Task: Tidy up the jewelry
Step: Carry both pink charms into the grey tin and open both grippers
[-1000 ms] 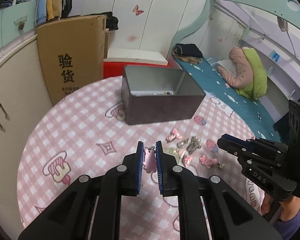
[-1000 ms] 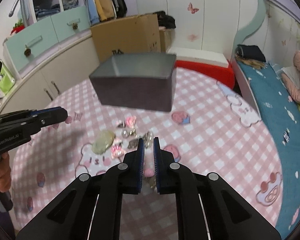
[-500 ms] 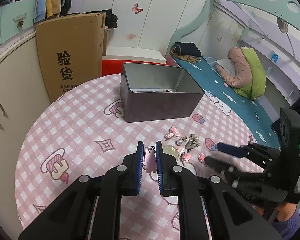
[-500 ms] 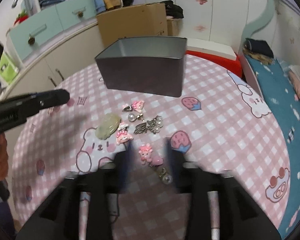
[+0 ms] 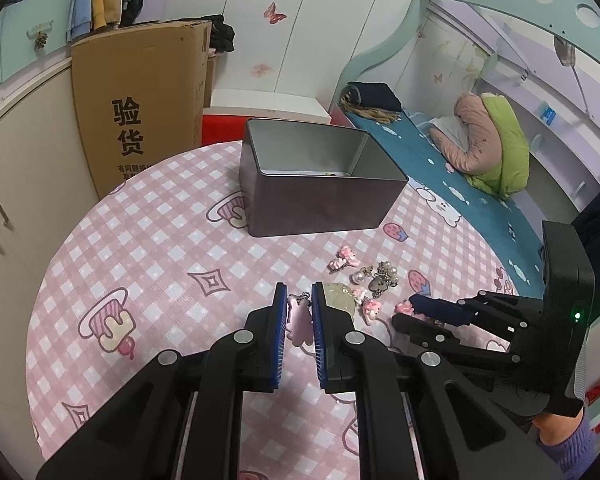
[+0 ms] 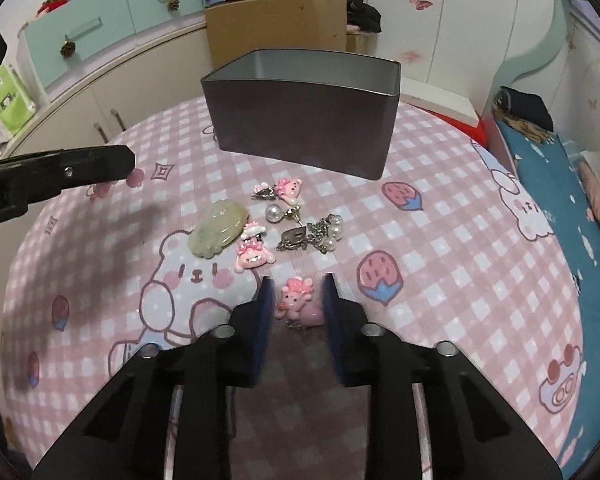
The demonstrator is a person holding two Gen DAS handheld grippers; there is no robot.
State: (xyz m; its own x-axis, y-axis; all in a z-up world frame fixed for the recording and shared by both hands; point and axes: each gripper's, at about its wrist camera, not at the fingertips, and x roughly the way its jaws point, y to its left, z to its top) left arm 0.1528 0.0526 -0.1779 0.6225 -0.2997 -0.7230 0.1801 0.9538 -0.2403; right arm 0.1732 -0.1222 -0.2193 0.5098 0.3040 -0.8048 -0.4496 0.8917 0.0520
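On the pink checked tablecloth (image 6: 440, 248) lie several small jewels in front of an open grey tin box (image 6: 300, 132) (image 5: 320, 204). My right gripper (image 6: 297, 280) (image 5: 406, 312) is low over the cloth, and its jaws are closing around a pink animal charm (image 6: 298, 300). Narrow gaps still show beside the charm. My left gripper (image 5: 299, 288) is shut on another pink charm (image 5: 299, 320) and holds it above the cloth. In the right wrist view that left gripper (image 6: 128, 164) reaches in from the left.
A pale green jade pendant (image 6: 218, 232), a pearl earring (image 6: 274, 213), two more pink charms (image 6: 288, 189) (image 6: 254, 256) and a silver pearl cluster (image 6: 320, 234) lie between the gripper and the box. A cardboard carton (image 5: 140, 104) stands beyond the table, a bed (image 5: 460, 184) to the right.
My right gripper opened from shut, came down over the pink charm, and its jaws have narrowed around it. The left gripper kept still with its charm.
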